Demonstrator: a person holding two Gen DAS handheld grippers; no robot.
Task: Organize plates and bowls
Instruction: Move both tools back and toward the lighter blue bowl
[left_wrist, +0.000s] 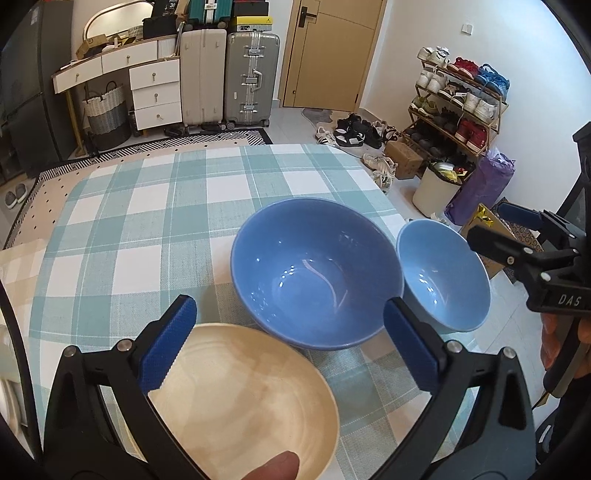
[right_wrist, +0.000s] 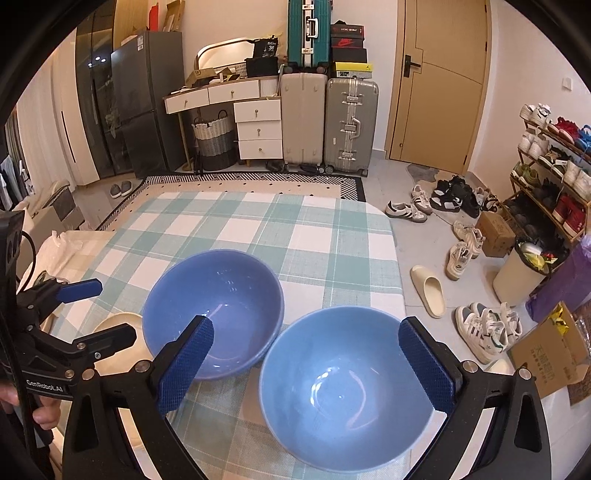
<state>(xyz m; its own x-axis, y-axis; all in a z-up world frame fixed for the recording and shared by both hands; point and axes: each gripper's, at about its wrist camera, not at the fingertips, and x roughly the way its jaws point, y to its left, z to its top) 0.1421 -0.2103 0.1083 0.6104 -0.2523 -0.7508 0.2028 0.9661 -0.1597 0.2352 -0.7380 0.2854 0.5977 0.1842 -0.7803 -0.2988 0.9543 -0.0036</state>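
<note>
Three dishes sit on the green-checked tablecloth: a cream plate nearest, a large dark blue bowl behind it, and a smaller light blue bowl to the right by the table edge. My left gripper hangs open above the plate's far rim with nothing between its pads. Hovering open over the light blue bowl is my right gripper, touching nothing. The dark blue bowl stands just left of it. At that view's left edge, the left gripper shows above the plate.
The table's right edge drops to a floor strewn with shoes and a slipper. A shoe rack, a bin and a cardboard box stand to the right. Suitcases and drawers line the far wall.
</note>
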